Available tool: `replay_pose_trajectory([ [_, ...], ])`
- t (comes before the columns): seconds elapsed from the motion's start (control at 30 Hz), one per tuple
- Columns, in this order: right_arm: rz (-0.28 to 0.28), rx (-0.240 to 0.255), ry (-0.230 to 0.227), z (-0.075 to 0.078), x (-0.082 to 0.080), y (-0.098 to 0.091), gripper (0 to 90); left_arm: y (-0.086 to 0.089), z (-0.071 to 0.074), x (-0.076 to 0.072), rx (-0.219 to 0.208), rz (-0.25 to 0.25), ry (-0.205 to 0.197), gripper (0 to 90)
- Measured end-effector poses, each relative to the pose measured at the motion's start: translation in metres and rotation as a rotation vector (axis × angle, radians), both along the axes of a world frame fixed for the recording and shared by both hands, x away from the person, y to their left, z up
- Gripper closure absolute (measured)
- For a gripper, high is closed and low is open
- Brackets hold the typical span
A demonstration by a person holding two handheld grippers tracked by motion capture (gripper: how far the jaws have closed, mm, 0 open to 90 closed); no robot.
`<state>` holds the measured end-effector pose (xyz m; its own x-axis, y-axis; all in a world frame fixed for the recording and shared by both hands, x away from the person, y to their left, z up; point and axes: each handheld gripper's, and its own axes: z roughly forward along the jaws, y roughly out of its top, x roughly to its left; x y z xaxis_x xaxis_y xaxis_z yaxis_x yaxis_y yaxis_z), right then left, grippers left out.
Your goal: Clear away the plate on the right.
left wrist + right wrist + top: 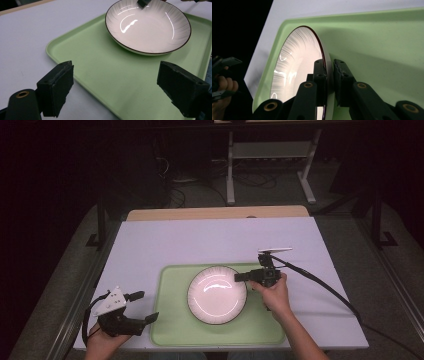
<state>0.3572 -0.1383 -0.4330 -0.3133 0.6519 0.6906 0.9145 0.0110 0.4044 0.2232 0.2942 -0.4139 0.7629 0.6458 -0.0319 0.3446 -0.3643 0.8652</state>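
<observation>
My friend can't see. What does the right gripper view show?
The right gripper pinches the rim of a white bowl, one jaw inside and one outside. The bowl is on a green tray on a white table.

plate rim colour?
Dark brown, nearly black, a thin line edging the white plate; clearest in the left gripper view.
</observation>
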Motion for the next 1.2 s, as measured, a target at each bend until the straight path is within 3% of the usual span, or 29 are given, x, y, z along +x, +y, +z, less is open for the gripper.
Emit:
replay_pose_trajectory([
  [0.33, -0.039, -0.03, 0.017, -0.009, -0.008, -0.003, 81.3, 0.0, 0.0, 0.0, 0.001, 0.0, 0.001, 13.8],
  [0.47, -0.056, -0.053, 0.007, -0.012, -0.01, -0.002, 80.8, 0.0, 0.0, 0.0, 0.001, 0.001, 0.001, 13.8],
  [0.63, -0.068, -0.047, -0.008, -0.011, -0.012, -0.001, 79.9, 0.0, 0.0, 0.0, 0.002, 0.0, 0.001, 13.8],
  [1.2, -0.063, -0.08, -0.021, -0.015, -0.02, 0.003, 78.5, -0.001, 0.0, 0.0, 0.002, 0.0, 0.002, 13.8],
])
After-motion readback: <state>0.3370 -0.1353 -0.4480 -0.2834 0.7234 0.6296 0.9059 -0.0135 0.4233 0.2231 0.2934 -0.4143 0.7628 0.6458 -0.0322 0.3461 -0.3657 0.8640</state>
